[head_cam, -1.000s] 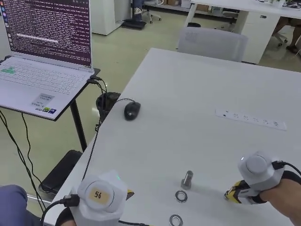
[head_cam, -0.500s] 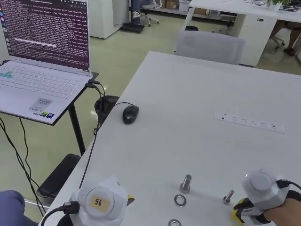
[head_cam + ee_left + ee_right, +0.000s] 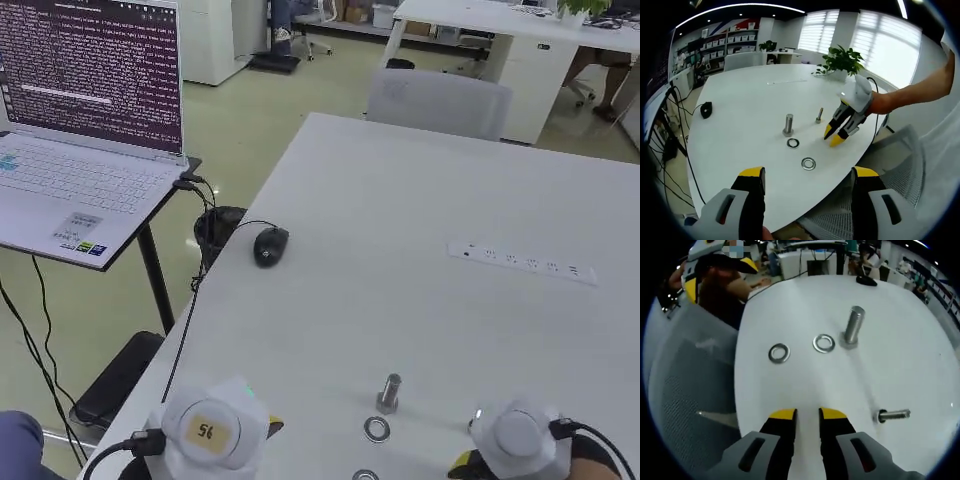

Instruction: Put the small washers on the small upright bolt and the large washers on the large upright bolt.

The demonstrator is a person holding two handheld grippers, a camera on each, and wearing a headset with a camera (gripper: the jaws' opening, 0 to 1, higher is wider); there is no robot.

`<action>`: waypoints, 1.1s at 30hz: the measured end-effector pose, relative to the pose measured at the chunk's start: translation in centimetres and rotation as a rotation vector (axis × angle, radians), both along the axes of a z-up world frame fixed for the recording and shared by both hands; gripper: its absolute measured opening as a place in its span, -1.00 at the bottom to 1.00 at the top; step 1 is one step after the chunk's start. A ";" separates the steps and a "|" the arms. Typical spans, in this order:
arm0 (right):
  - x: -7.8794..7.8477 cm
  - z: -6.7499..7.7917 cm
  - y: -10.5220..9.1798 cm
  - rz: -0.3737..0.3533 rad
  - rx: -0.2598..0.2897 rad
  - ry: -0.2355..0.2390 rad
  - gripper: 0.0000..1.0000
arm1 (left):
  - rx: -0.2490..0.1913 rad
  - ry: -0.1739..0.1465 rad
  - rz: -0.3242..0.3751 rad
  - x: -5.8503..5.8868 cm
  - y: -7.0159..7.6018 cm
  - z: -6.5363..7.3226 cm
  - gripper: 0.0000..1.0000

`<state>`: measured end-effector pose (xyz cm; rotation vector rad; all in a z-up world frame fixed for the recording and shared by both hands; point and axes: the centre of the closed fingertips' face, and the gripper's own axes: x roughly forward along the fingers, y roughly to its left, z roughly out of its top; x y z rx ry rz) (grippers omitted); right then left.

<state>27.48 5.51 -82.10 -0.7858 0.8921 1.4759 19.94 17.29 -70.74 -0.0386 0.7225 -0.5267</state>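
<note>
In the head view, the white bench [image 3: 400,250] carries the big bolt [image 3: 389,393], a grey metal post standing upright; the first washer [image 3: 377,430], a flat shiny ring, lies just in front of it; the second washer [image 3: 365,476] lies nearer to me.

In the left gripper view, my left gripper [image 3: 808,172] is spread wide and holds nothing; the second washer lies just ahead of it; the small bolt [image 3: 819,115], thin and short, stands upright beside the big bolt; my right gripper [image 3: 831,138] hangs near it, yellow tips down.

In the right gripper view, my right gripper's jaws are drawn close together with nothing between them; the small bolt is just beside them; both washers lie flat ahead, apart, on neither bolt.
</note>
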 end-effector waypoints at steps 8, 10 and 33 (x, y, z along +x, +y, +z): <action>-2.3 0.0 5.4 0.214 0.040 -0.026 -0.53 | -0.004 0.006 0.011 -0.7 -0.2 -0.2 0.39; -2.6 0.0 6.0 0.280 0.031 -0.044 -0.46 | -0.002 0.006 0.017 -0.8 0.1 -0.2 0.39; -2.3 -1.2 7.2 0.476 -0.024 -0.090 -0.51 | -0.004 -0.001 0.037 -0.6 0.7 0.0 0.39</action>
